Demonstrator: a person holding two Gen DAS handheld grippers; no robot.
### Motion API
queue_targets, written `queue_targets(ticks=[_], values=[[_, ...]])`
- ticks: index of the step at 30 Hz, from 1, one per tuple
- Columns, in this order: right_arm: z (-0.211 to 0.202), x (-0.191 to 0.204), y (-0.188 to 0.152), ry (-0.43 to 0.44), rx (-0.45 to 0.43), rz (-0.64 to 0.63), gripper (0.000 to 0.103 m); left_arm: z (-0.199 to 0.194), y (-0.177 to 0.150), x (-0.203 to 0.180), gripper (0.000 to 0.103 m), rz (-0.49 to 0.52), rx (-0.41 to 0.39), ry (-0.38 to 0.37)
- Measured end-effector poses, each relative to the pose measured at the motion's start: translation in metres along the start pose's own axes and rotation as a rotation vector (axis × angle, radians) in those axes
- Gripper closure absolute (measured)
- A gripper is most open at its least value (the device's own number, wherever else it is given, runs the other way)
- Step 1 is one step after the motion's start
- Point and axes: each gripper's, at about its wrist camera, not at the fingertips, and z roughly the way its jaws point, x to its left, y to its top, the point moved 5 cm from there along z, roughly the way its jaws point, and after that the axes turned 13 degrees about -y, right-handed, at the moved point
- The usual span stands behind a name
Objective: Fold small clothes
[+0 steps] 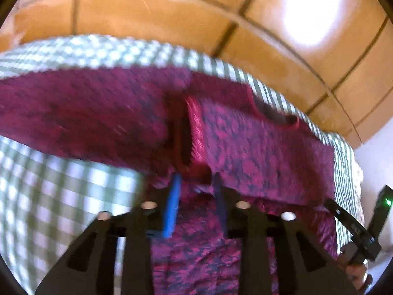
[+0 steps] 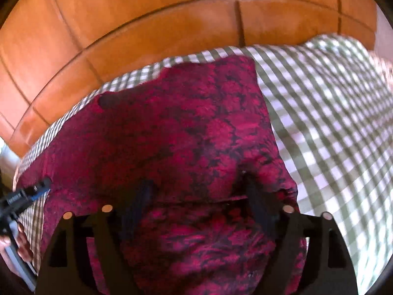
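left claw [image 1: 196, 184]: fingers close together, pinching a bunched fold of the magenta garment [image 1: 258, 152] between the blue pad [image 1: 173, 206] and the dark one. Cloth runs between the fingers and drapes down toward the camera, so this one is clenched on fabric

right claw [image 2: 196, 186]: fingers spread wide, garment [image 2: 184, 135] lying between and over them. Tips are dark and partly buried in cloth; can't tell if it grips anything, it reads as released

garment: dark red/magenta with a black mottled print, spread on a green-and-white checked sheet [image 1: 61, 196]. In the left wrist view it stretches across the sheet in a band from the left edge to the right edge, with a raised crease in the middle where a brighter red strip shows. In the right wrist view [image 2: 331, 135] its far end lies near the sheet's far edge, right edge of the cloth is straight, checked sheet bare to the right of it

beyond the sheet's far edge: glossy orange-brown floor tiles [image 2: 147, 36] with dark grout lines, bright glare patches

each camera catches the other claw at the frame edge: right one at lower right in the left view [image 1: 353, 223] with a green LED lit, left one at lower left in the right view [image 2: 27, 194], touching the garment's left edge, a hand [image 2: 14, 245] behind it

both views motion-blurred, fine detail of the fabric unreadable
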Motion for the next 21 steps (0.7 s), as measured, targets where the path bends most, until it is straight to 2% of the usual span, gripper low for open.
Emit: queue_targets(ticks=[4,8,11,14,17,20,21], values=[[-0.01,0.013,0.017,0.015,-0.055,-0.001,0.021,-0.016,0.009,-0.018,0.064,0.072,-0.062,-0.029],[0.016,0.027,0.03,-0.021,-0.04,-0.011,0.021,0.003,0.011,-0.04,0.064,0.155,-0.035,-0.039],[0.04,0.026,0.034,-0.068,-0.01,-0.023,0.021,0.035,0.013,-0.034,0.064,0.135,0.027,-0.003],[0.069,0.025,0.028,-0.103,0.034,-0.045,0.018,0.064,0.009,-0.014,0.071,0.104,0.095,0.05],[0.073,0.032,0.024,-0.15,-0.016,-0.091,0.015,0.065,0.008,-0.01,0.071,0.094,0.08,0.042],[0.069,0.031,0.025,-0.162,-0.014,-0.086,0.014,0.057,0.006,-0.014,0.071,0.093,0.067,0.054],[0.062,0.03,0.026,-0.168,-0.016,-0.076,0.01,0.051,0.004,-0.016,0.071,0.092,0.059,0.054]])
